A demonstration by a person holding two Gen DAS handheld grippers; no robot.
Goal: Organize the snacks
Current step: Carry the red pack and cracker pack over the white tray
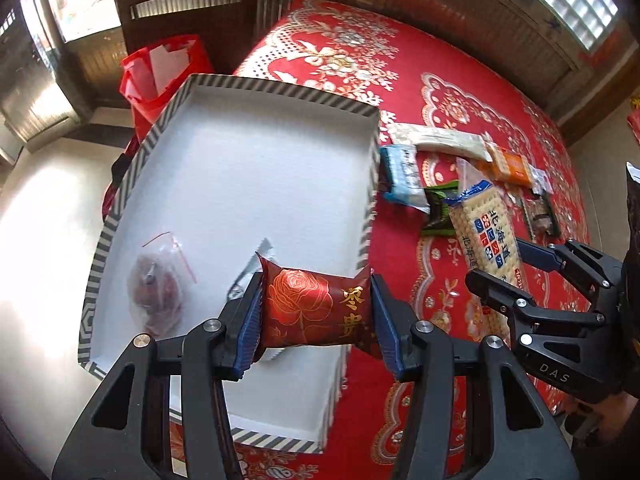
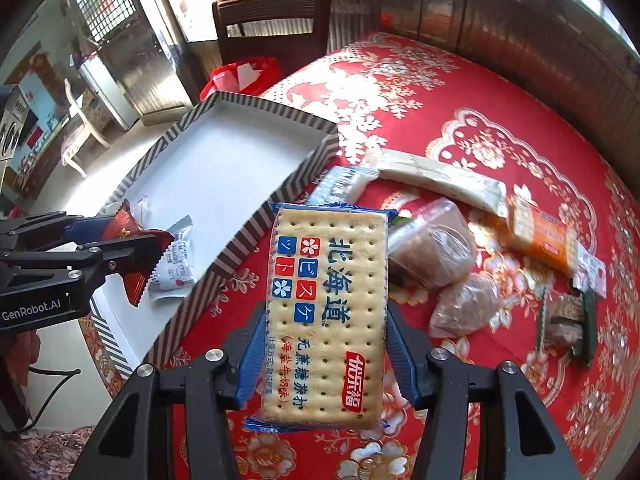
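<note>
both hand-held grippers point steeply down over a bench covered in a red floral cloth (image 1: 460, 128). the left hand-held gripper (image 1: 316, 312) hangs over the near right part of a shallow white tray with a striped rim (image 1: 280, 88), its blue pads pinching a red snack packet with a gold rose (image 1: 316, 308) by its two ends, the packet lying crosswise between the fingers. the right hand-held gripper (image 2: 324, 340) is just right of the tray, over the cloth, clamped on the long sides of a cracker pack with a blue wrapper (image 2: 326, 320), which stands lengthwise away from the fingers.

in the tray lie a clear bag of dark red pieces (image 1: 156, 292) at the near left and a small white wrapped sweet (image 2: 174, 264); the left view shows only a sliver of that sweet behind the red packet. the right view shows it whole, and also shows the loose snacks on the cloth right of the tray: a long white bar (image 2: 436, 180), an orange cracker pack (image 2: 540, 236) and two clear bags of brown pieces (image 2: 432, 240). the left view alone shows the tray's near edge. a red bag (image 1: 160, 72) and a wooden chair (image 2: 272, 20) stand beyond the bench's far left.
</note>
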